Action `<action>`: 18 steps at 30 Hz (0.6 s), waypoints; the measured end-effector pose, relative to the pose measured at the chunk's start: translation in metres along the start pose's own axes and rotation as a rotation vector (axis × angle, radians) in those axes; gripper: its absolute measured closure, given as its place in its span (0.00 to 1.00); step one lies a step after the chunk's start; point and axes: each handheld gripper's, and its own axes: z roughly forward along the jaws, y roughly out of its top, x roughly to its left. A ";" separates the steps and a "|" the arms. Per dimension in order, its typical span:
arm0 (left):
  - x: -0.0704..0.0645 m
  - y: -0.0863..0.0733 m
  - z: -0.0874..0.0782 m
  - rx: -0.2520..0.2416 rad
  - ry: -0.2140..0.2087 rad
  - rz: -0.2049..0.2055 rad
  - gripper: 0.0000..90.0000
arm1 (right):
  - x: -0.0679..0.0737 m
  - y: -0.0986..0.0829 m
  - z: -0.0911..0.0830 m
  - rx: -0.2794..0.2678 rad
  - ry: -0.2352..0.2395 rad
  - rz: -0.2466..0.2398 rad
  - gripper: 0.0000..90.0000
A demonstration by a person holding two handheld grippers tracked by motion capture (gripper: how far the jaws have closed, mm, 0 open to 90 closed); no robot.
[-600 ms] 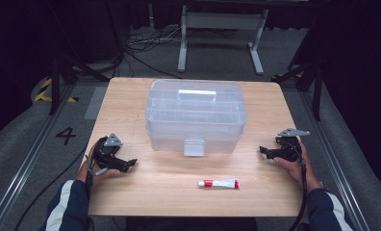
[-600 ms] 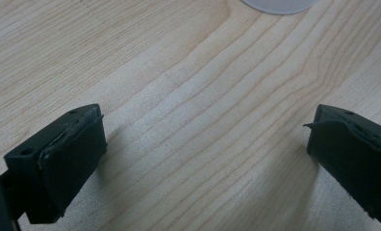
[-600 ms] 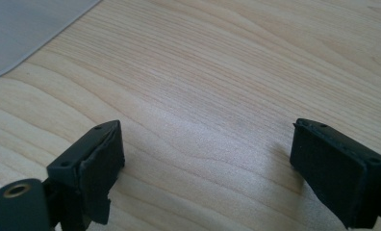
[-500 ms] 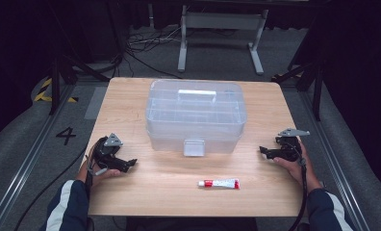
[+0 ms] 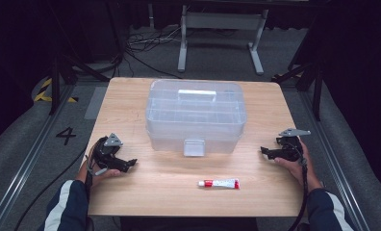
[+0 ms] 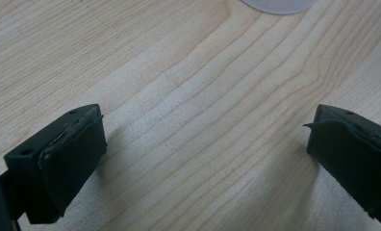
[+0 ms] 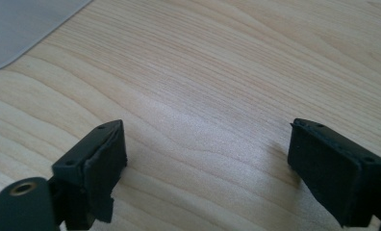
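Pale wood tabletop (image 5: 145, 192), dark studio floor around it. Item one: clear plastic box (image 5: 196, 115), lid shut, centre-rear, latch facing me. Item two: small tube (image 5: 219, 183), red cap at its left end, lying flat near the front edge with its long axis across the tabletop, right of centre. My right gripper (image 5: 270, 153) rests at the right edge with fingers spread and empty; my left gripper (image 5: 123, 164), likewise spread and empty, sits farther off. I judge the right nearer the tube, which lies inward and toward me from its fingers.
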 end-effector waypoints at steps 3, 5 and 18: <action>0.000 0.000 0.000 0.000 0.000 0.000 0.00 | 0.001 0.002 -0.002 0.010 0.008 -0.022 0.20; 0.000 0.000 0.000 0.000 0.001 0.000 0.00 | 0.002 0.003 -0.003 0.004 0.013 -0.031 0.21; 0.000 0.000 0.000 0.000 0.001 0.000 0.00 | 0.009 0.019 -0.029 -0.080 0.045 -0.056 0.28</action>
